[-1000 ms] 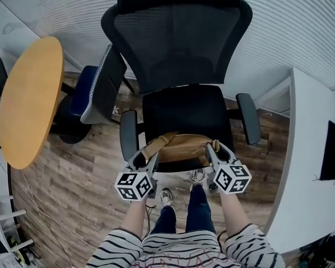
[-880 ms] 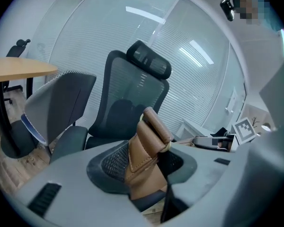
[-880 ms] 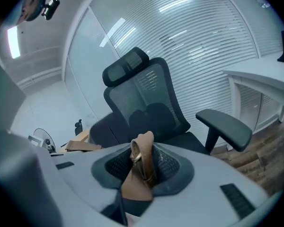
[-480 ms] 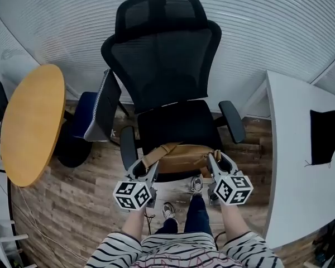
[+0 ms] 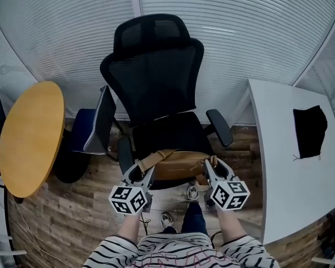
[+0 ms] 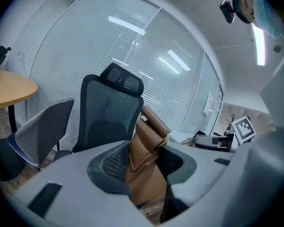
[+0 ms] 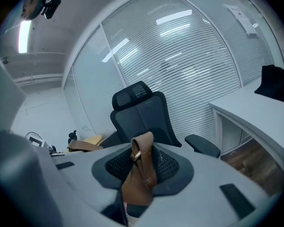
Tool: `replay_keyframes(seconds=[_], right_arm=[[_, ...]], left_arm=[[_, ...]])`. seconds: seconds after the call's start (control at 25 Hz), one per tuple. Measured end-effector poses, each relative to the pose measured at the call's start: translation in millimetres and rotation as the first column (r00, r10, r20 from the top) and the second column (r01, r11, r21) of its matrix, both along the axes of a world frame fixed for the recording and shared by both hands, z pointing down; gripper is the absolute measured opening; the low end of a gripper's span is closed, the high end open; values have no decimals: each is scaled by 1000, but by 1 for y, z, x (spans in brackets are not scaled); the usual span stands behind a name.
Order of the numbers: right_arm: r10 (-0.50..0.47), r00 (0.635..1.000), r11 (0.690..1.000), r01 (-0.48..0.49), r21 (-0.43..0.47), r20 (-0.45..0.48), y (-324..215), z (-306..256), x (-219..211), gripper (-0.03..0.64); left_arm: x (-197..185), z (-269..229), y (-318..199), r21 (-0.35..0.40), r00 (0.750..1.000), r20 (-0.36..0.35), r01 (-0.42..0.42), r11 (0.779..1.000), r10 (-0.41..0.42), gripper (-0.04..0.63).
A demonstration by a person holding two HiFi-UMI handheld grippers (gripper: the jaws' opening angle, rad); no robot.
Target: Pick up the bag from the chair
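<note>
A tan leather bag (image 5: 177,164) hangs between my two grippers, above the front edge of the black mesh office chair (image 5: 156,88). My left gripper (image 5: 144,169) is shut on the bag's left strap end (image 6: 146,148), which stands up between its dark pads. At the bag's right end my right gripper (image 5: 210,166) is shut on the strap loop with the brass ring (image 7: 141,174). Both grippers point forward and a little down, side by side. The bag's underside is hidden from the head view.
A round wooden table (image 5: 28,133) stands at the left, with a blue and grey chair (image 5: 95,124) beside it. A white desk (image 5: 287,161) with a black cloth (image 5: 310,130) runs along the right. Blinds cover the glass wall behind the office chair. The person's legs and shoes show below.
Both grippers have risen with the bag, which has come up off the seat. The head view has tilted up, so the chair now sits lower and smaller in the picture.
</note>
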State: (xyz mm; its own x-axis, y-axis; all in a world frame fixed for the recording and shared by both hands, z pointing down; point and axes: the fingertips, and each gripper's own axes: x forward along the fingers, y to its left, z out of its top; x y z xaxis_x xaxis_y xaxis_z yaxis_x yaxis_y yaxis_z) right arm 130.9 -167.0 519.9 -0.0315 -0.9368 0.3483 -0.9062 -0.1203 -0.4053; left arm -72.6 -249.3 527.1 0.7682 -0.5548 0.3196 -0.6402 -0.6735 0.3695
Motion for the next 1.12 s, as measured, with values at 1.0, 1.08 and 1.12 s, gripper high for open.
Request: replay_keyframes(seconds=[1.0,1.08,1.12], right_arm=[[79,996,990,-73,124,-47,62,-84,-36,124],[84,995,989,-78,127,-47,68,-87,-38,124],[86,995,988,-80,129,-48,70,-88,-39,124]], left_arm=[[-29,-83,43,128,995,-51,-77,989,84,173],[-31,-85,47,134,995,-52,-83,988,90,173],[-31,-86,49,136,994,-53,-85,987,93,173]])
